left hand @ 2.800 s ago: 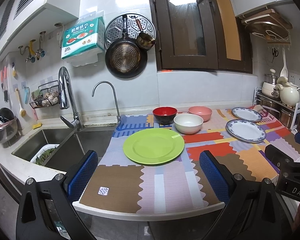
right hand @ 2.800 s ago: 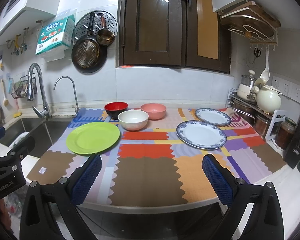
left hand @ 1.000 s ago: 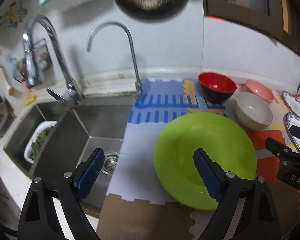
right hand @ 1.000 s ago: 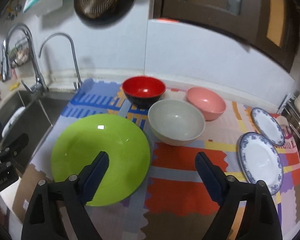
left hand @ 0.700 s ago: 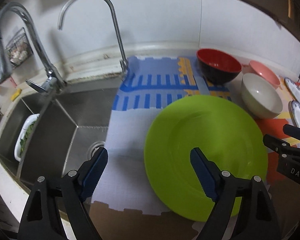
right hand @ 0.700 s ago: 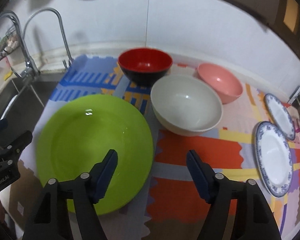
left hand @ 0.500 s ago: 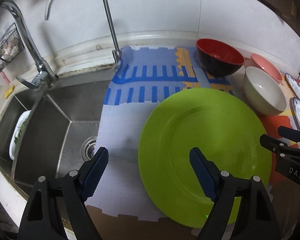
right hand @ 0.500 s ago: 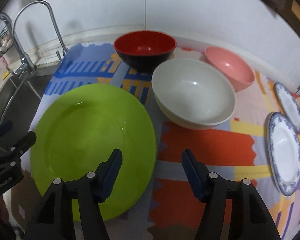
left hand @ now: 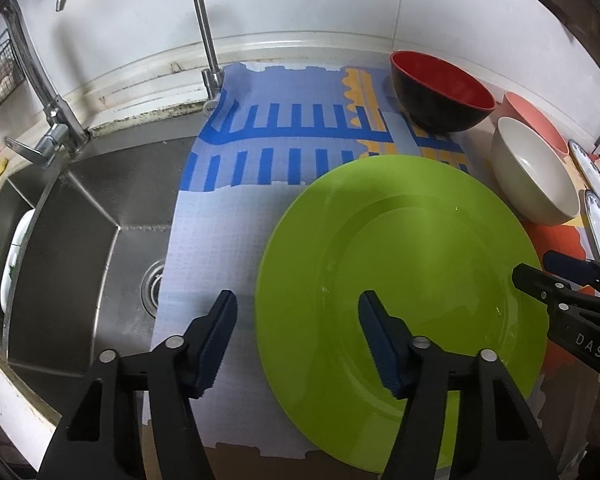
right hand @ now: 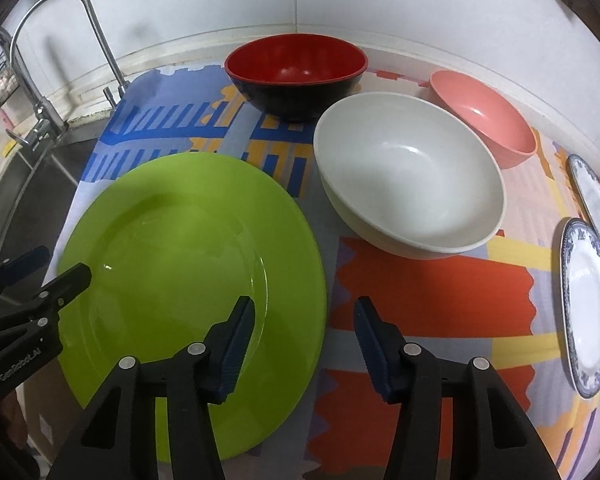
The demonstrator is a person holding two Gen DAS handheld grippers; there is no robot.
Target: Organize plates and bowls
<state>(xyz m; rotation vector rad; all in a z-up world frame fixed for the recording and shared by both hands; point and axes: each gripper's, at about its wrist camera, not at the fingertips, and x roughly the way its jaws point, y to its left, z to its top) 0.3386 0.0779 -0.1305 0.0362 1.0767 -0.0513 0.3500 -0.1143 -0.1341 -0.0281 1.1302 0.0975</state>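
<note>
So both grippers have dropped right down onto the lime green plate (left hand: 400,280), which now fills the lower right of the left wrist view and the lower left of the right wrist one; it was a small disc mid-counter a few seconds back. The plate itself hasn't budged, still flat on the patterned counter mat (left hand: 228,216) next to the stainless sink (left hand: 80,216). The left gripper (left hand: 298,334) is half open with its fingers straddling the plate's left rim — one blue pad over the mat, the other over the green — and the right gripper (right hand: 304,334) does the mirror thing at the right rim, in the bottom centre of its frame. Both have narrowed a fair bit from the wide spread they had earlier, though neither is pinching anything yet, and I can't tell if any pad touches the plate. My read: a two-sided pickup of the big plate is about to happen, so the sorting hasn't really started. Nothing else has moved. The white bowl (right hand: 410,184) sits upper right of centre, the red-and-black bowl (right hand: 296,76) behind it at top centre, the pink bowl (right hand: 484,120) further right, all near each other — and the two blue-rimmed plates (right hand: 588,296) hug the right edge.
</note>
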